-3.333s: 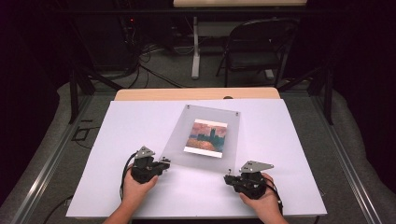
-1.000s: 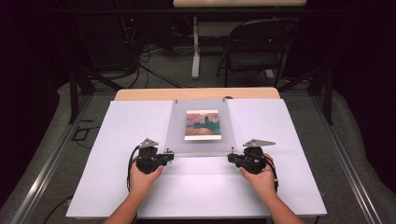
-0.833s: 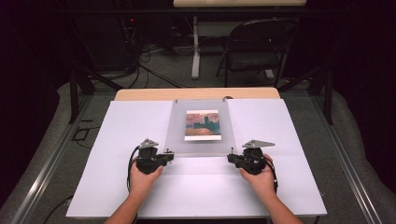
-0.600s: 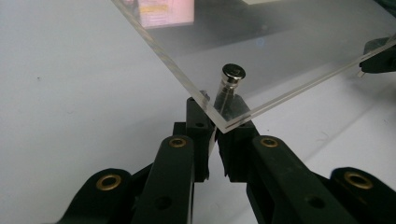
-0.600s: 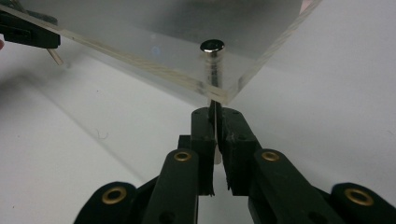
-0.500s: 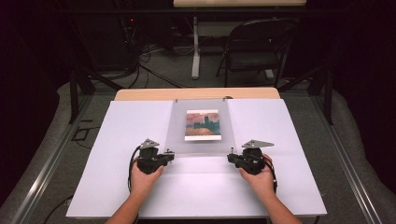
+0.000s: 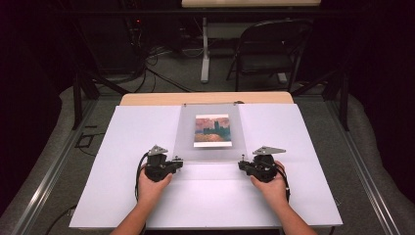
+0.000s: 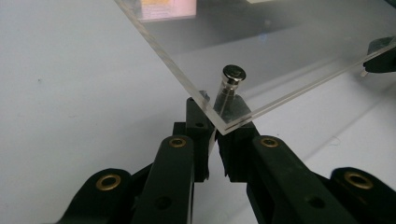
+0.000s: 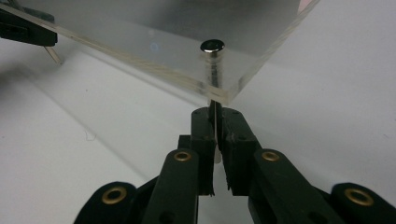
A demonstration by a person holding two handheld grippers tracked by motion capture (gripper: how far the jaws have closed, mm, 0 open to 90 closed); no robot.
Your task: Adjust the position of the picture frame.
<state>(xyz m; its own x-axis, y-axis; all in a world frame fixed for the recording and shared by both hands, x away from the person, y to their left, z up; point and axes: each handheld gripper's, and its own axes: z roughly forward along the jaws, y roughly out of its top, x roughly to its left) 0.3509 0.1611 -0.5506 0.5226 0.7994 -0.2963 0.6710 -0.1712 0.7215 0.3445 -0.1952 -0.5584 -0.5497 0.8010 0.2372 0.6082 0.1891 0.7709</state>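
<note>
Left tongs and right tongs are each clamped on a near corner of the clear acrylic frame, which lies between them, centred on the white counter

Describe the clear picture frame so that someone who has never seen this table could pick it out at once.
On the white table, look to the middle, towards the far edge. The clear acrylic frame lies there between the left gripper and the right gripper, which are shut on its two near corners. It is a see-through panel with metal corner posts and a small orange and teal landscape print inside.
</note>
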